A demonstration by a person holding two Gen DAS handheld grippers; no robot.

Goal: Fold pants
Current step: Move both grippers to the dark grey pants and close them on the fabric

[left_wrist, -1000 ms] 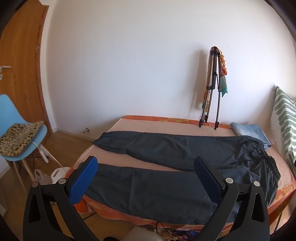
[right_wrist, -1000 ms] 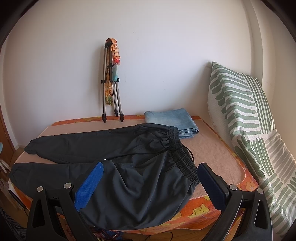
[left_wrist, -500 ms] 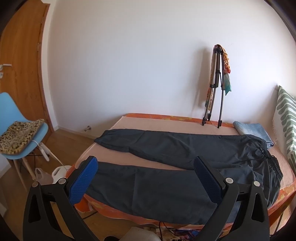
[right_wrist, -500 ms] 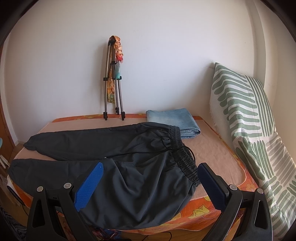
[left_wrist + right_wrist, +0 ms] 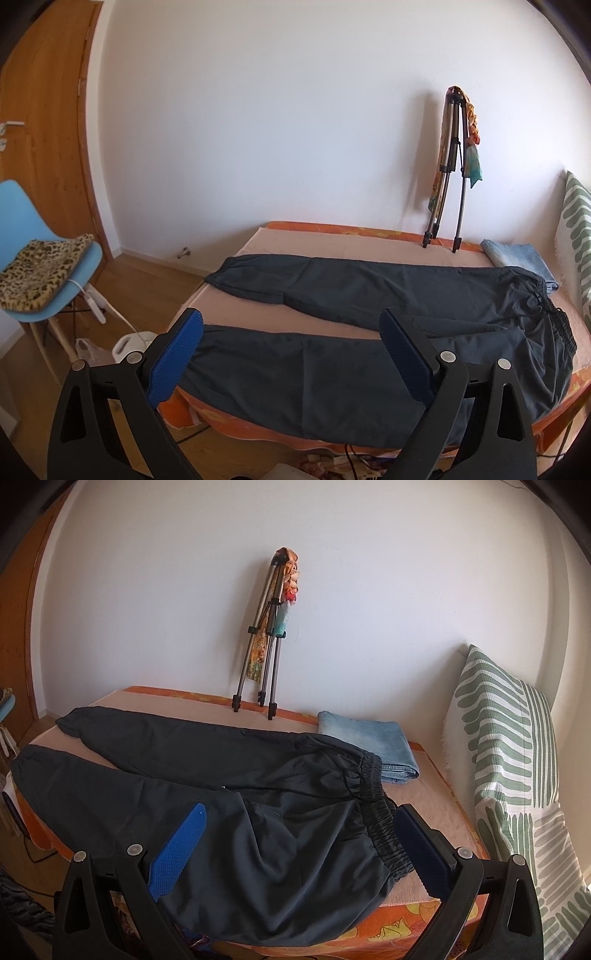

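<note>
Dark grey pants [image 5: 332,373] lie spread flat on the bed [image 5: 258,314], legs toward the left, elastic waistband [image 5: 384,830] at the right. My left gripper [image 5: 291,332] hovers in front of the near leg with its jaws wide apart and closing; nothing is between the blue pads. My right gripper [image 5: 299,823] hangs open over the hip and waistband area, tilted, with the cloth below it and no pad pressing on it.
A folded tripod [image 5: 450,173] leans on the wall at the back of the bed. Folded blue jeans [image 5: 365,742] lie behind the waistband. A green striped pillow [image 5: 517,775] stands at the right. A blue chair [image 5: 37,266] and a wooden door [image 5: 44,122] are at the left.
The left view has shifted so the bed sits further right and nearer; its jaws narrowed slightly. The right gripper has rolled, so the bed now looks tilted, and moved closer to the waistband.
</note>
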